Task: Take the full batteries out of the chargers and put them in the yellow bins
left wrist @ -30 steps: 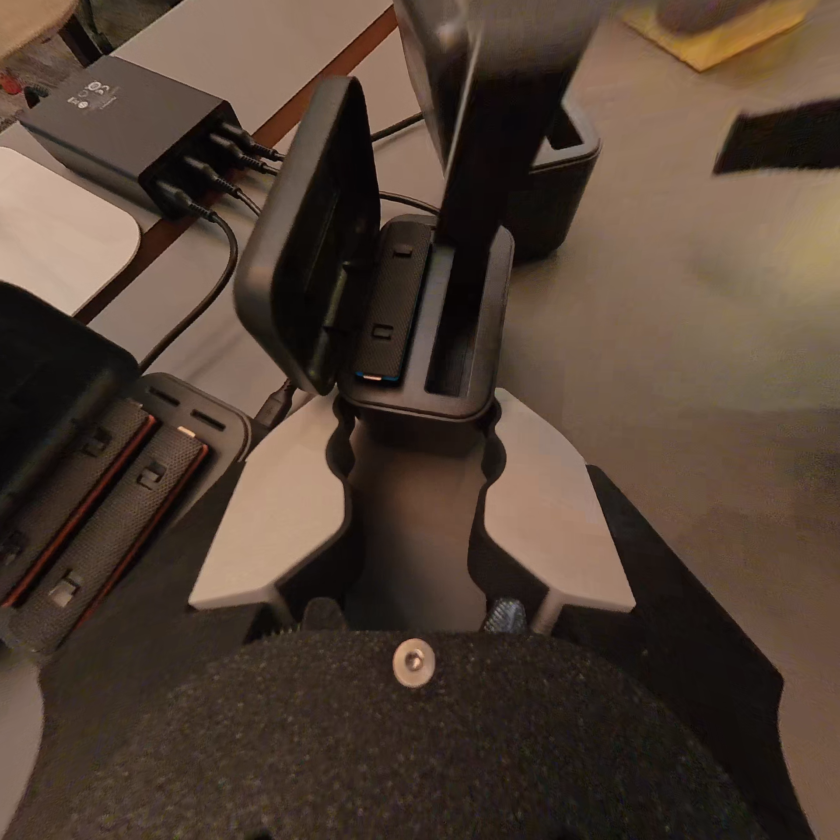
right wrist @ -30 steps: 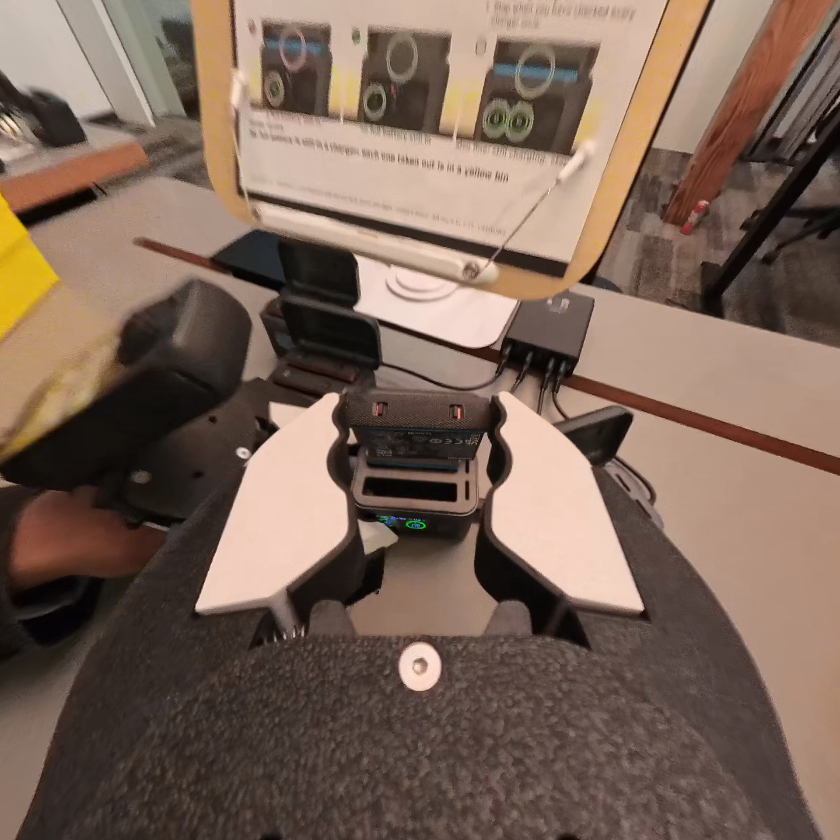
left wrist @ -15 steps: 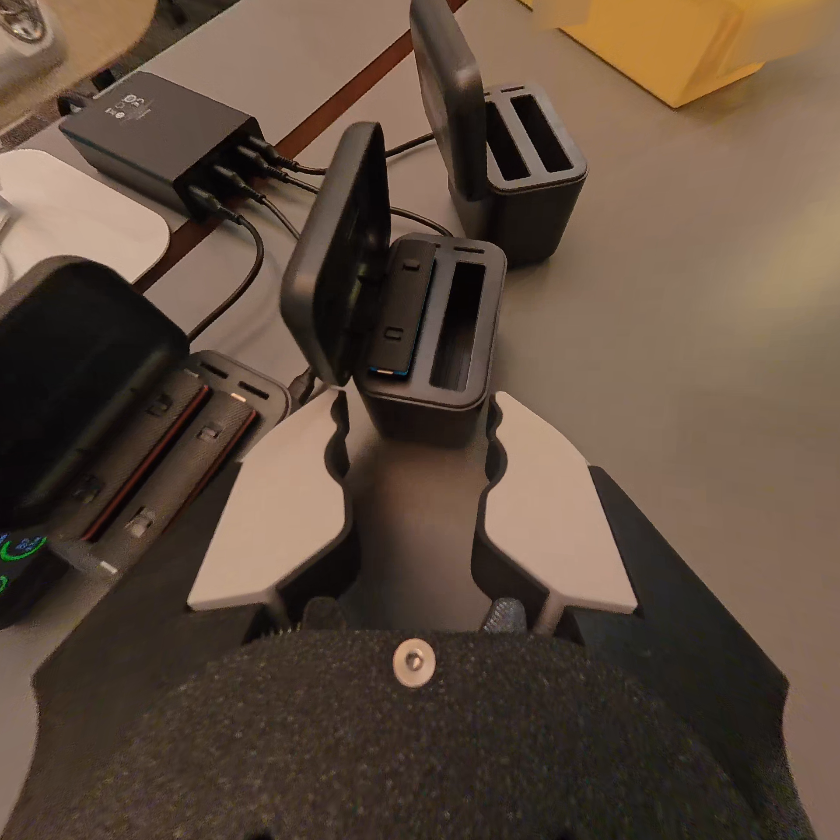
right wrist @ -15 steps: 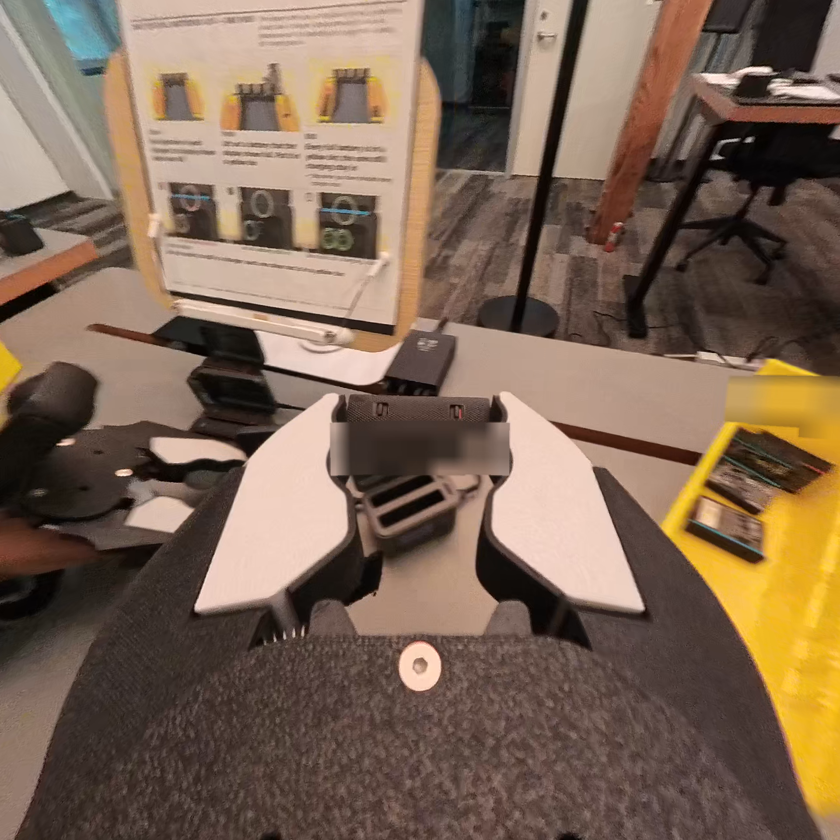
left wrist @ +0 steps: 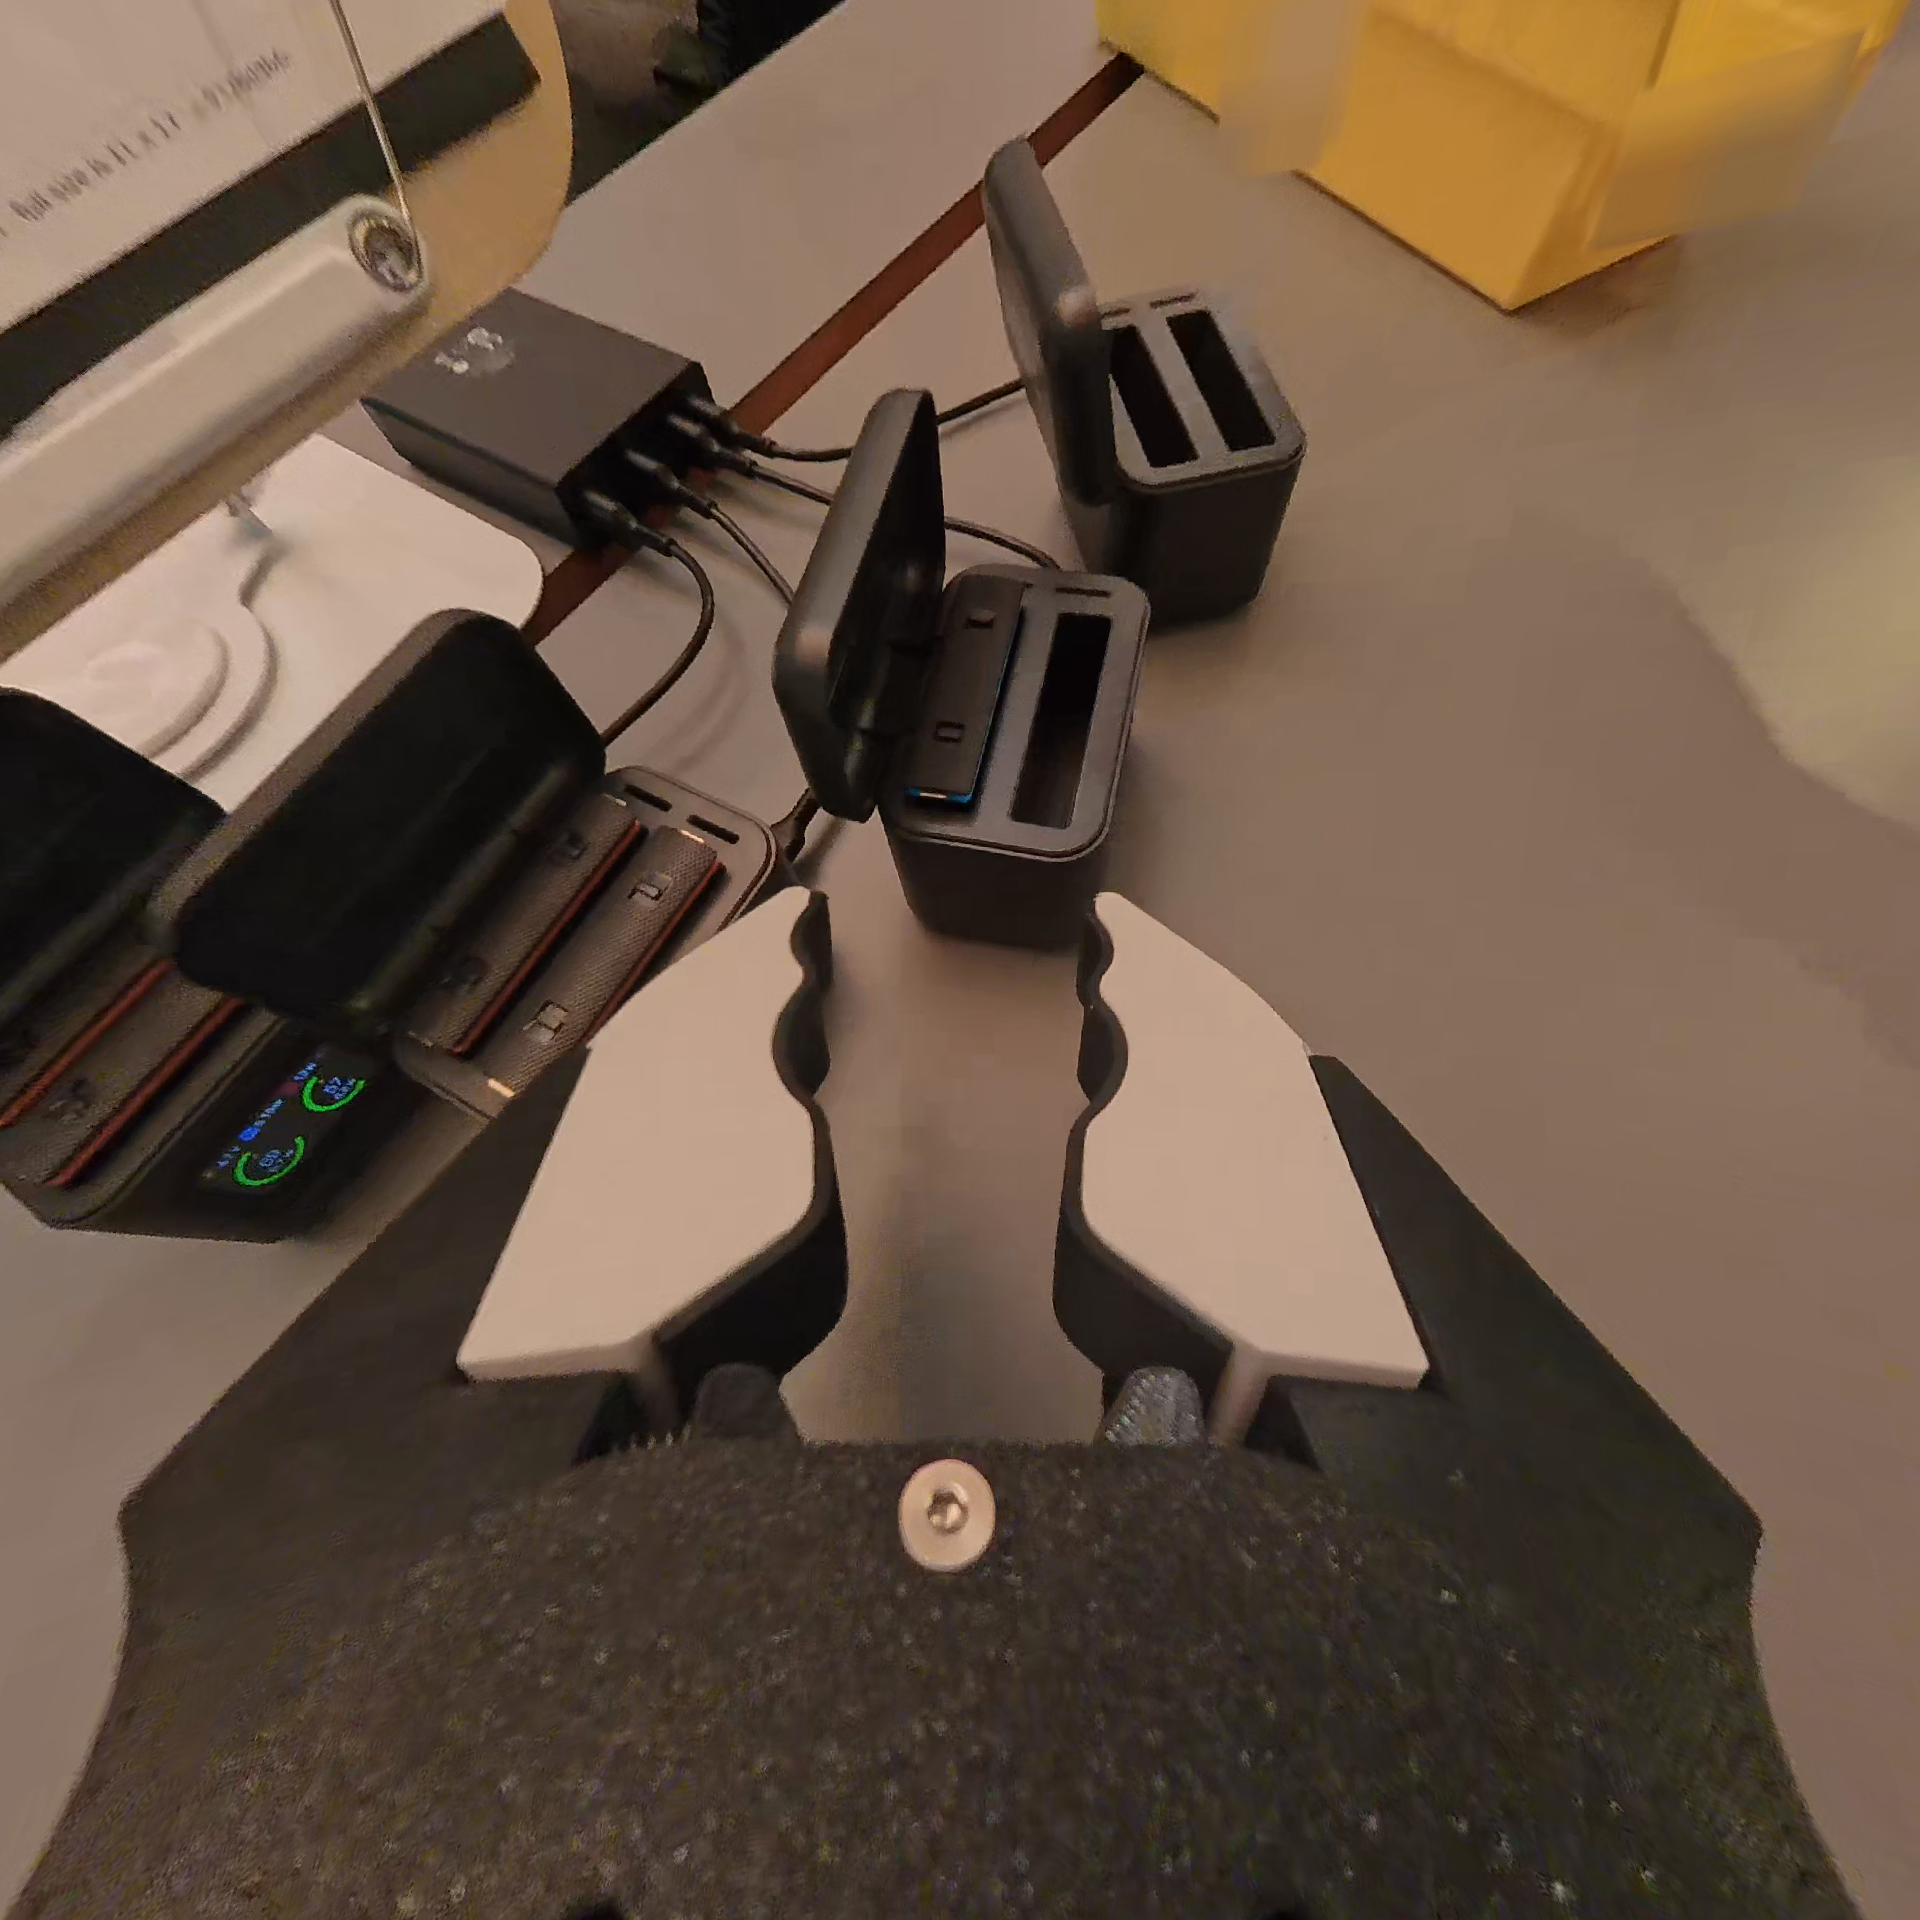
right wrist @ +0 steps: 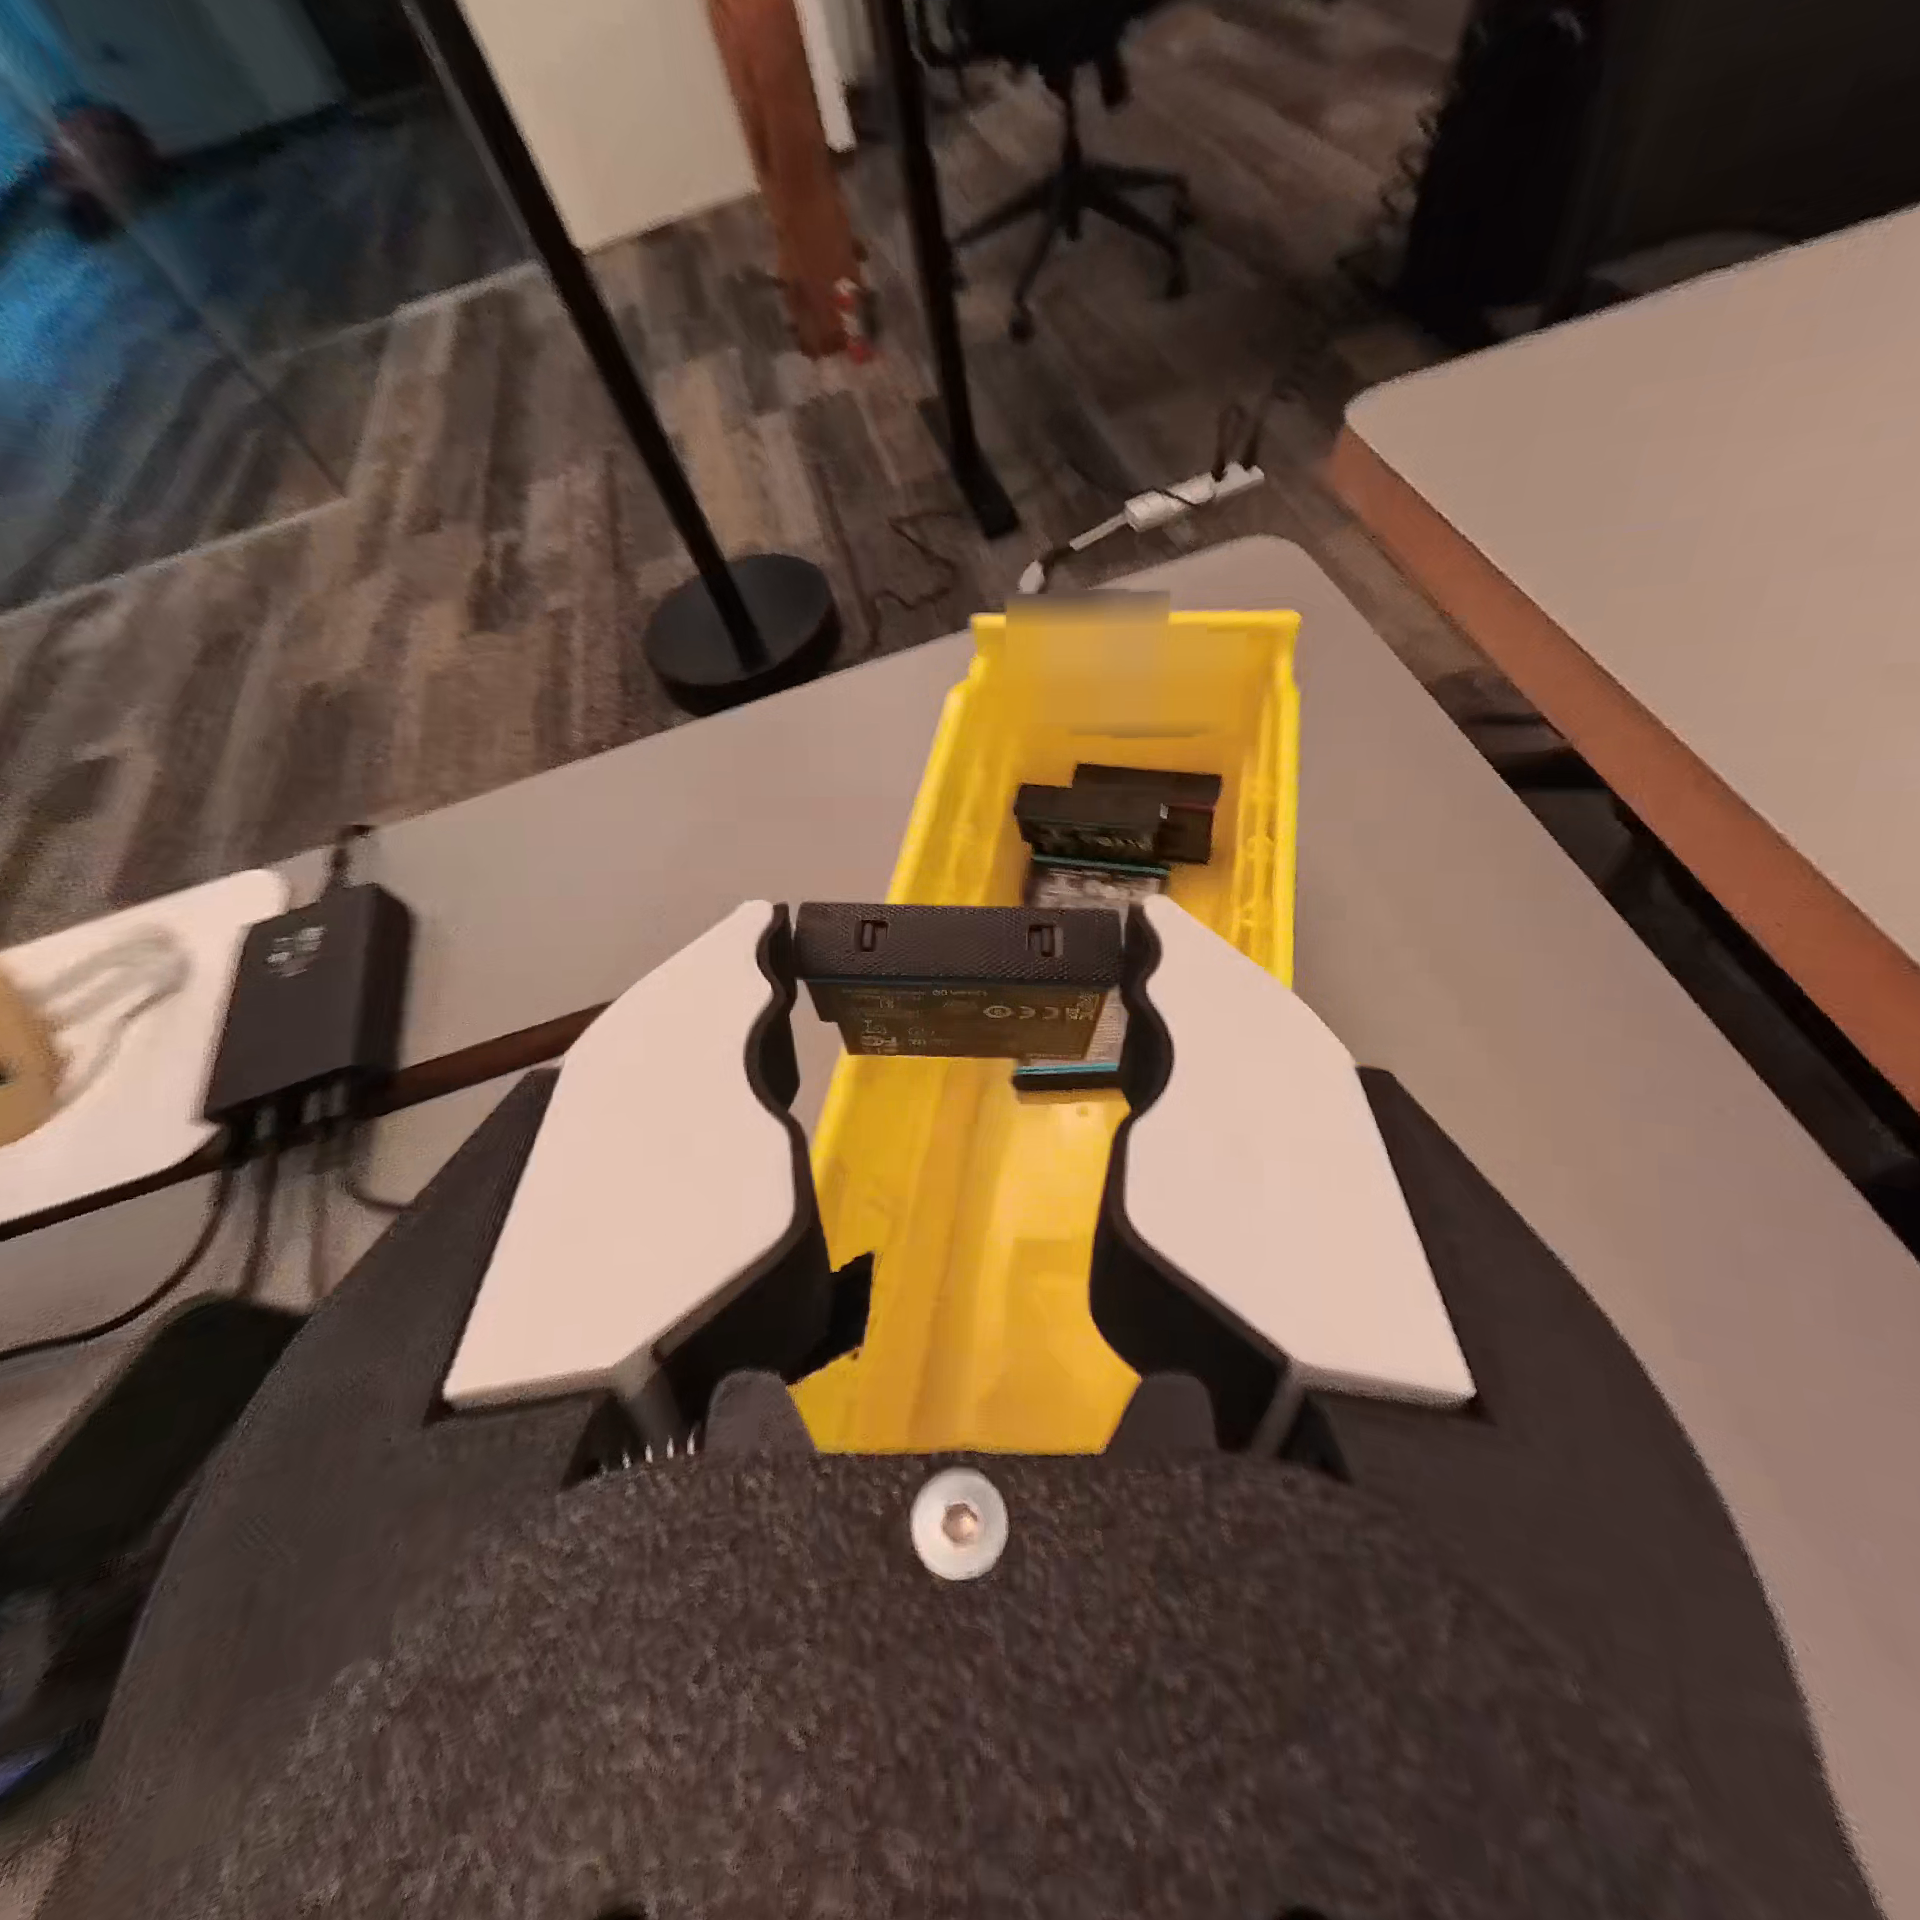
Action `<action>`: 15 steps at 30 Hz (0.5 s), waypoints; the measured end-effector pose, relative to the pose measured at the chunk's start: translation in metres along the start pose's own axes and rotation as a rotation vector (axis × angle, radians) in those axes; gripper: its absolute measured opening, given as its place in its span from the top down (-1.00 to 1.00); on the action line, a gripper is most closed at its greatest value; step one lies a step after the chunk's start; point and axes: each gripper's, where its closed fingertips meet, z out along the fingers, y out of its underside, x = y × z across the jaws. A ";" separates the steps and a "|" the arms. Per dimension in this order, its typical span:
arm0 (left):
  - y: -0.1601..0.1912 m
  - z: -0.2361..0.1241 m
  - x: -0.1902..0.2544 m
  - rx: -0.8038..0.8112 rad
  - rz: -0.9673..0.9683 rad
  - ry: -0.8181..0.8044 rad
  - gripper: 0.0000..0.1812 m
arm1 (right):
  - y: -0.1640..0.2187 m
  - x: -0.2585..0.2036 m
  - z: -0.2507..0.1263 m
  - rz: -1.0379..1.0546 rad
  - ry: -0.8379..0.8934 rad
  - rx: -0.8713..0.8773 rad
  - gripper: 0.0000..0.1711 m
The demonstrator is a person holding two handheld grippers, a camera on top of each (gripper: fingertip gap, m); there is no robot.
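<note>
My right gripper (right wrist: 956, 971) is shut on a black battery (right wrist: 961, 982) and holds it above the near half of a long yellow bin (right wrist: 935, 1174), where several batteries (right wrist: 1117, 821) lie. My left gripper (left wrist: 951, 935) is open and empty, just short of a small black charger (left wrist: 1003, 821) with its lid up. That charger holds one battery (left wrist: 961, 717) in its left slot; its right slot is empty. A second small charger (left wrist: 1195, 457) behind it has both slots empty. At the left a larger charger (left wrist: 582, 935) holds red-edged batteries and shows green rings on its screen (left wrist: 286, 1132).
A black power hub (left wrist: 551, 436) with cables feeds the chargers; it also shows in the right wrist view (right wrist: 307, 997). A yellow bin (left wrist: 1507, 135) stands at the far right. A white stand base (left wrist: 343, 561) holds a sign board (left wrist: 208, 208). The table edge (right wrist: 1558, 790) drops to floor beyond the long bin. My right fingertips sit around 40 cm from my left ones.
My right gripper has lifted the battery out of the small charger and swung it right, to above the yellow bin. My left gripper has drawn back from the charger.
</note>
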 end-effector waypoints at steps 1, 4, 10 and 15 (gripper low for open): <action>-0.001 -0.002 0.000 0.010 0.005 -0.003 0.51 | 0.005 0.006 0.010 -0.002 0.039 -0.022 0.30; -0.001 -0.003 0.000 0.023 0.010 -0.003 0.53 | 0.021 0.023 0.035 -0.018 0.148 -0.099 0.29; 0.000 -0.001 0.000 0.039 -0.013 0.025 0.55 | 0.045 0.037 0.065 -0.080 0.268 -0.267 0.29; -0.001 -0.001 0.000 0.050 -0.011 0.037 0.58 | 0.064 0.041 0.080 -0.080 0.309 -0.422 0.29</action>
